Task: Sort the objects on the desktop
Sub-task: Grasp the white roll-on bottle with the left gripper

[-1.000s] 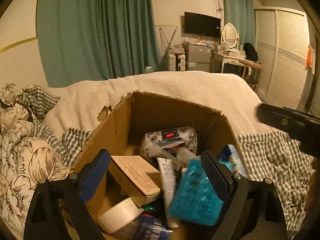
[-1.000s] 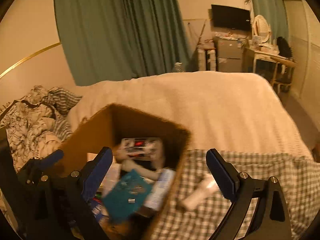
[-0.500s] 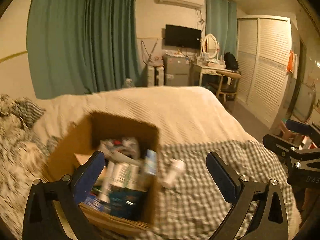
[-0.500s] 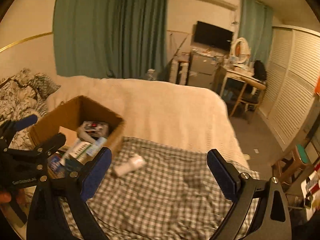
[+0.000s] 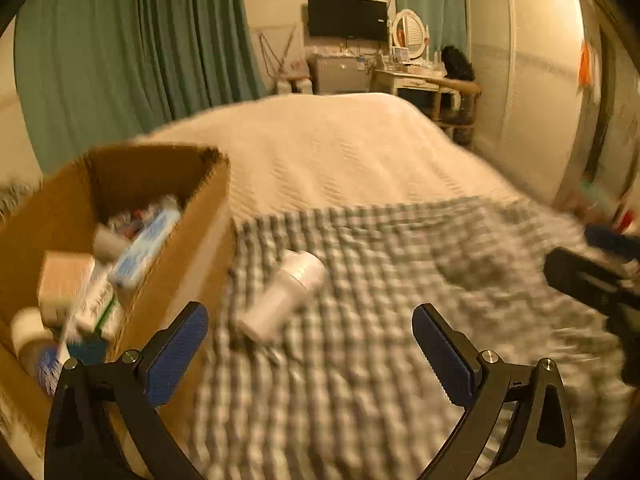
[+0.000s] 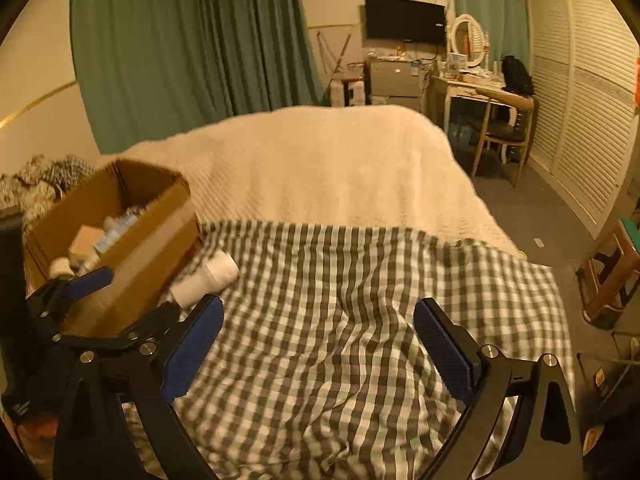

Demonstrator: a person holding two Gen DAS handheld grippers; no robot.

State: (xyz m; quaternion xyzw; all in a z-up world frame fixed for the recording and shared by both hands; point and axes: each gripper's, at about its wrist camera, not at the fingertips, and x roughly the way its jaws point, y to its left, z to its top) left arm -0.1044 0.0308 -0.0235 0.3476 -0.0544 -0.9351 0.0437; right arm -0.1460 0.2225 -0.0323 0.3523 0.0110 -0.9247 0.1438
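Left gripper (image 5: 310,350): blue-padded jaws spread wide, nothing between them, above the grey-and-white checked cloth (image 5: 360,360). Right gripper (image 6: 318,344): same, jaws wide apart, holding nothing, over the same cloth.

White cylindrical plastic bottle (image 5: 284,294) lies on its side on the checked cloth, just beside the right wall of the open brown cardboard box (image 5: 192,248); contact with the box can't be confirmed. Box sits at the cloth's left edge, filled with small packs, tubes and a tape roll; left view is motion-blurred. Cream textured blanket (image 6: 320,164) covers the bed beyond.
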